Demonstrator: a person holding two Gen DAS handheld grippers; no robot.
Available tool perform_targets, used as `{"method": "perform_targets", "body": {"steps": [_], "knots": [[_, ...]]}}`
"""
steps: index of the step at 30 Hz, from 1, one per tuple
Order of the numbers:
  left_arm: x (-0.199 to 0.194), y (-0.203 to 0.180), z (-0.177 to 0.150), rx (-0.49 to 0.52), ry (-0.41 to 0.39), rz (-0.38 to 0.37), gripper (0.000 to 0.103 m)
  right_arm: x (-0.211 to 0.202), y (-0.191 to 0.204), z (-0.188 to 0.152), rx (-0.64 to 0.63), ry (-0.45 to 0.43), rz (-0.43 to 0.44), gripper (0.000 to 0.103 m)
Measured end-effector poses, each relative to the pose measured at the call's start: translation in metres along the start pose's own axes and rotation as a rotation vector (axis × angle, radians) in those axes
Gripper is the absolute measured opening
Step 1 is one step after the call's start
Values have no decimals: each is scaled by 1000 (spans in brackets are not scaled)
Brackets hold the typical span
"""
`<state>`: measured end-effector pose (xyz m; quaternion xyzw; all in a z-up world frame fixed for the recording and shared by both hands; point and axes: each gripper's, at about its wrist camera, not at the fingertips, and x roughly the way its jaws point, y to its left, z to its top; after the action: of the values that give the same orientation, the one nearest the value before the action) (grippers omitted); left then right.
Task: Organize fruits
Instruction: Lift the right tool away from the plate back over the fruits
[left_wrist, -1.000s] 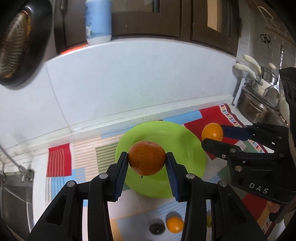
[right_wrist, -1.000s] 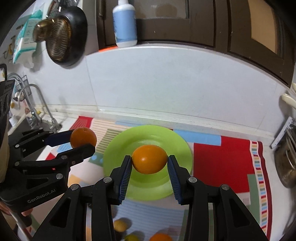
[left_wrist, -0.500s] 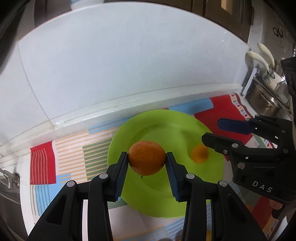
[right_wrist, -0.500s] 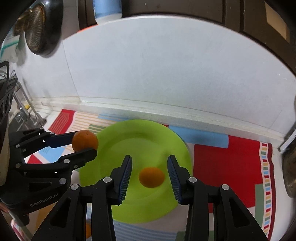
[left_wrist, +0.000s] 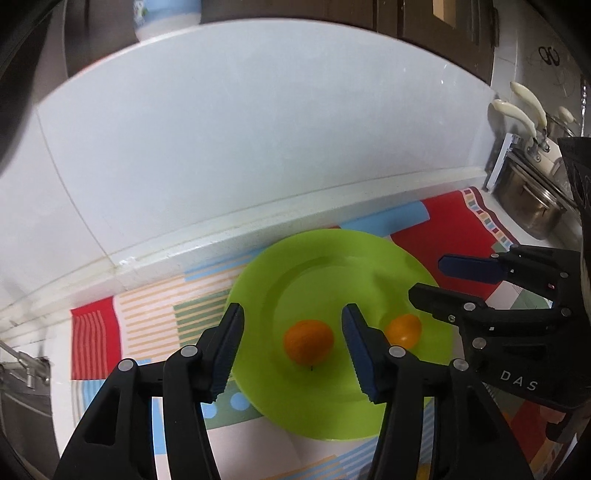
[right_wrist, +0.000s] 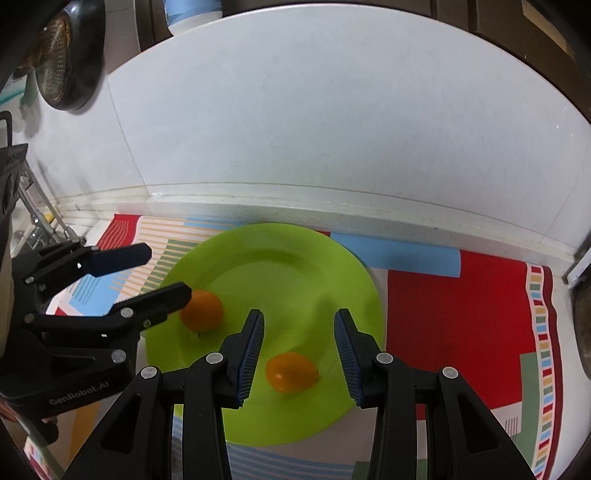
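Now, left wrist view: the left gripper (left_wrist: 293, 347) has just been opening its jaws, and the darker orange (left_wrist: 308, 341) that was pinched between its blue pads a second ago sits free on the green plate (left_wrist: 332, 258), in the gap but untouched. Right of centre lies the lighter orange (left_wrist: 403, 330), partly masked by a pad. The right gripper (left_wrist: 424, 277) juts in from the right edge, jaws apart and empty. A patchwork mat (left_wrist: 147, 317) covers the counter below a pale tiled wall (left_wrist: 258, 129); pots (left_wrist: 532, 210) crowd the far right, and a bottle (left_wrist: 166, 18) is cut off at the top.

Over to the right wrist view: the right gripper (right_wrist: 299, 345), which held the lighter orange (right_wrist: 291, 372) a second ago, stands parted with the fruit loose on the plate (right_wrist: 295, 251) below. The left gripper (right_wrist: 170, 271) reaches in from the left edge, one finger overlapping the darker orange (right_wrist: 204, 309). A strainer (right_wrist: 55, 62) hangs upper left, blurred.
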<state>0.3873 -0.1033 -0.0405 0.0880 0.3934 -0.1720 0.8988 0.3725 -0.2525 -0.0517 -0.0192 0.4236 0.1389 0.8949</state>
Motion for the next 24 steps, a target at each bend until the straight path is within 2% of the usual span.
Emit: {"method": "perform_targets", "body": {"steps": [6, 18, 22, 24], "knots": [[-27, 0, -6, -18, -41, 25, 60, -25, 9, -3, -6, -48, -4, 41], [-105, -4, -29, -20, -150, 62, 78, -86, 29, -25, 8, -145, -24, 42], [-126, -6, -42, -20, -175, 67, 83, -105, 35, -38, 27, -166, -24, 53], [-135, -6, -49, -18, -185, 69, 85, -115, 41, -45, 27, -179, -35, 54]]}}
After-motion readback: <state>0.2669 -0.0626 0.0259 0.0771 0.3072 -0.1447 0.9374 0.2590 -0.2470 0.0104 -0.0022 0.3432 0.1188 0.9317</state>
